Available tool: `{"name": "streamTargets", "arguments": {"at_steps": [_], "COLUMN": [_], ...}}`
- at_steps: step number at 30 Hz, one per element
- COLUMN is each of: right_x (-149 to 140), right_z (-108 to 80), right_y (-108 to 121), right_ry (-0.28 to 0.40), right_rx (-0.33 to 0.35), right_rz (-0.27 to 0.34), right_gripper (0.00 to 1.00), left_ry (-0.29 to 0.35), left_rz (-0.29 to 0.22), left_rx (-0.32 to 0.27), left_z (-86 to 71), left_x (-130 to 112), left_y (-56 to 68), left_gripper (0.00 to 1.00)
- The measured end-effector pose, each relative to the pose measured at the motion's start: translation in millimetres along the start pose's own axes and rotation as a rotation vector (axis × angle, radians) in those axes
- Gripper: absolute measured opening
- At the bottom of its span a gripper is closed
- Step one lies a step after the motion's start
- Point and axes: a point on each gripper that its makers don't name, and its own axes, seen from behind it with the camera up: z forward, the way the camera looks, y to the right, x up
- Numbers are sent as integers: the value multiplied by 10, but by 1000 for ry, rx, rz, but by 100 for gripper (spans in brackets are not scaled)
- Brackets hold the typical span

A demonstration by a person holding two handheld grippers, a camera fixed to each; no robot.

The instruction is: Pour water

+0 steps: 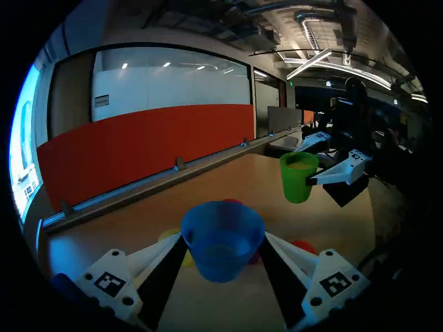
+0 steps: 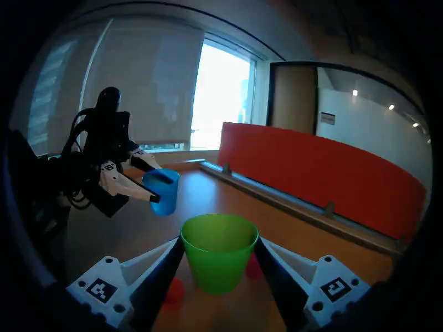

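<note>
Grips the blue cup [image 1: 222, 249] upright between both fingers of the left gripper [image 1: 222, 239], raised over the table [image 1: 232, 177] close to its near edge. Grips the green cup [image 1: 298, 177] upright the same way in the right gripper [image 1: 306, 164], also lifted, farther out over the middle of the table and well apart from the blue one. Shows something pale and yellowish inside the green cup in the left gripper view; cannot tell how much sits in the blue one. Judged from the task, seems to be ahead of the pour itself: needs the two rims brought close, then one cup tipped over the other. Could spill onto the table if tipped while the cups hang this far apart, or if tipped too fast for the receiving mouth. Could also let a cup slide, since smooth, tapered walls offer little purchase to flat fingers once tilted. Might knock rim against rim on the approach and jolt liquid out. Would wet the small red [image 1: 303, 246] and yellow [image 1: 169, 235] round things lying on the table under the blue cup.
</note>
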Motion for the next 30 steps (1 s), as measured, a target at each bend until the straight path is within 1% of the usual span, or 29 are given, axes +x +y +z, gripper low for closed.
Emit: {"name": "streamTargets", "arguments": {"at_steps": [6,11,15,21,30], "right_x": [25,83,118,164,176], "right_z": [20,26,35,57,96], "right_y": [-29,-52,-79,-123,-150], "right_ry": [34,63,79,98,112], "right_rx": [5,4,5,10,22], "right_rz": [17,12,5,1,21], "right_gripper": [92,92,92,92,91], "left_ry": [27,50,65,85,109], "left_rz": [-16,-26,-21,19,96], "left_rx": [-1,0,0,8,36], "left_z": [-10,-35,-65,-110,-168], "left_x": [42,88,121,184,316], "left_y": [9,-7,-7,11,10], "left_gripper": [85,85,85,85,85]}}
